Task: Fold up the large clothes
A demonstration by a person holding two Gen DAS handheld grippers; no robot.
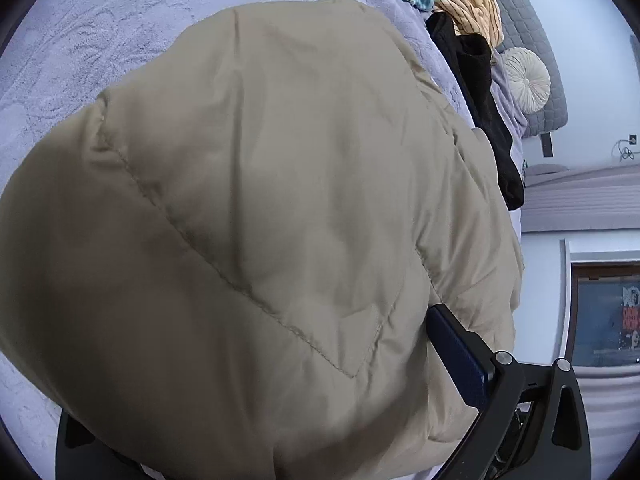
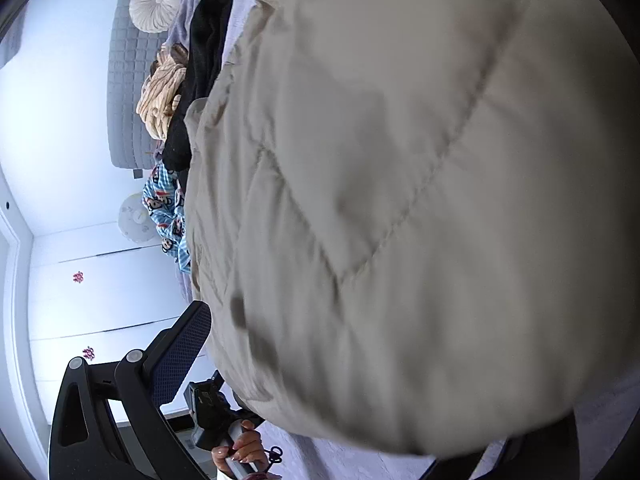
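A puffy beige quilted jacket fills most of both views, bunched up over a lavender bedspread. My left gripper is shut on a thick fold of it. Only one blue-padded finger shows; the other is hidden under the fabric. In the right wrist view the jacket drapes over my right gripper, which is shut on it. Its left blue-padded finger is pressed against the cloth. A hand holding the left gripper's handle shows at the bottom.
Along the bed's far side lie a black garment, a yellow striped garment and a blue cartoon-print garment. A round cream cushion leans on the grey quilted headboard. White cupboard doors stand beyond.
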